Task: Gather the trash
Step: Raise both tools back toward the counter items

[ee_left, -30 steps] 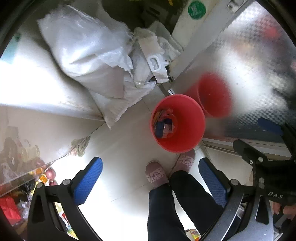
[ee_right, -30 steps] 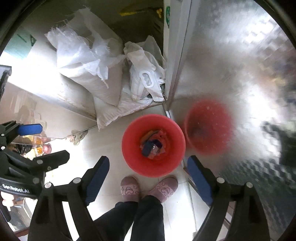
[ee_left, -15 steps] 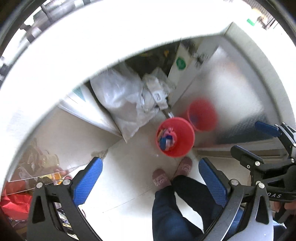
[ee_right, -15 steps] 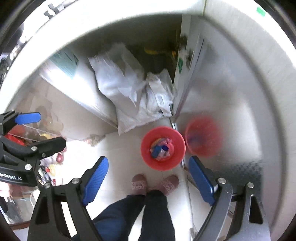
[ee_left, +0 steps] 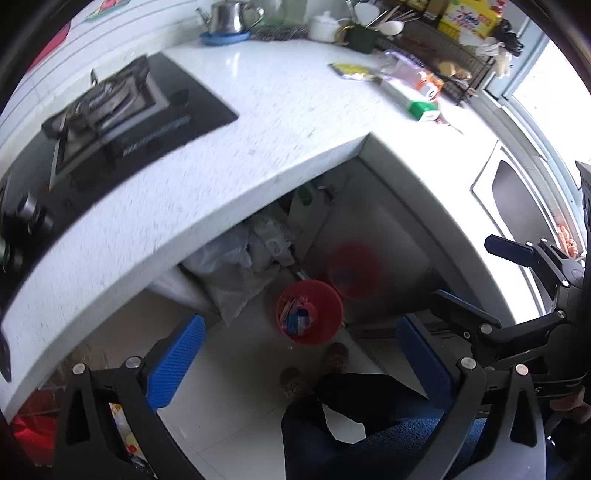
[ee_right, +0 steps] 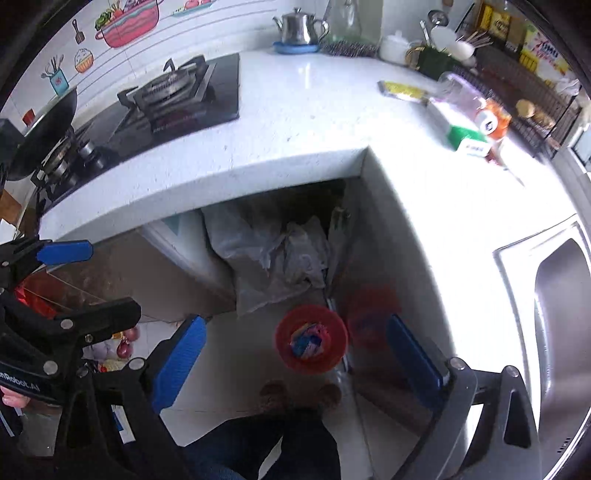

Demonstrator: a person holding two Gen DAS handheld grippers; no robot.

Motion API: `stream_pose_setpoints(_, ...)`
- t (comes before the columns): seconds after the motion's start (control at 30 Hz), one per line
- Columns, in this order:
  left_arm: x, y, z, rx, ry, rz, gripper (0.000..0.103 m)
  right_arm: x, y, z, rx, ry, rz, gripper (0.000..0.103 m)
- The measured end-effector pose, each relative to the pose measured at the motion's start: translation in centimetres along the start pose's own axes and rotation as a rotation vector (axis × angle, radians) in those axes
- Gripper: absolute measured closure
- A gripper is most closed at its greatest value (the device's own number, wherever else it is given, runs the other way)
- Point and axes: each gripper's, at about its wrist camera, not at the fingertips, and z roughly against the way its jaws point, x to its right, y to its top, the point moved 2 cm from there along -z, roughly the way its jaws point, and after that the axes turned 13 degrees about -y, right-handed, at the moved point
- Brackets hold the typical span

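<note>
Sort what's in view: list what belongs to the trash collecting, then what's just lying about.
Job:
- red bin on the floor, wrappers inside
- yellow wrapper, green box and orange-capped bottle on the counter, probably trash
- left gripper and right gripper, both empty

Lying about:
- kettle
- gas stove
- sink
- white sacks under the counter

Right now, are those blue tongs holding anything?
No. The left tongs stand open and empty, and the right tongs are opening, empty, above the red bin.
</note>
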Motion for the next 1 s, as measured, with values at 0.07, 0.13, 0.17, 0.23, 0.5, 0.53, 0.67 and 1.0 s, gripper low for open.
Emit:
stream_pose_setpoints(0.07, 0.7, 0.6, 0.4, 0.008, -0.008, -0.019, 0.0, 0.8, 0.2, 0.7, 0.013, -0.02, -0.008, 0.001)
stream_pose_setpoints(0.13, 1.0, 1.4, 0.4, 0.011, -0.014, -0.03, 0.0, 1.6, 0.5, 1.3, 0.023, -0.032, -0.022, 0.001)
stream_pose_setpoints(0.17, 1.5, 2.0, 0.6, 0.014, -0.016, -0.038, 0.0, 2.0, 0.6, 1.7, 0.025, -0.039, -0.03, 0.001)
stream_pose_setpoints(0.23, 2.2, 2.6, 0.7, 0.019, -0.016, -0.057, 0.0, 3.0, 0.9, 2.5, 0.036, -0.053, -0.045, 0.001)
stream_pose_setpoints(0.5, 4.8, 6.2, -0.2, 0.017, -0.032, -0.124, 0.0, 6.1, 2.3, 3.4, 0.077, -0.101, -0.061, 0.001)
stream_pose_setpoints(0.53, 5.1, 6.7, -0.4, 0.015, -0.031, -0.133, 0.0, 6.5, 2.5, 3.3, 0.077, -0.106, -0.059, 0.001)
stream_pose_setpoints(0.67, 6.4, 8.9, -1.5, 0.005, -0.035, -0.168, 0.0, 7.8, 3.4, 3.2, 0.087, -0.146, -0.046, 0.001)
stream_pose_setpoints(1.0, 8.9, 15.5, -3.5, 0.015, -0.013, -0.226, 0.0, 10.9, 7.4, 0.9, 0.05, -0.081, -0.053, 0.001)
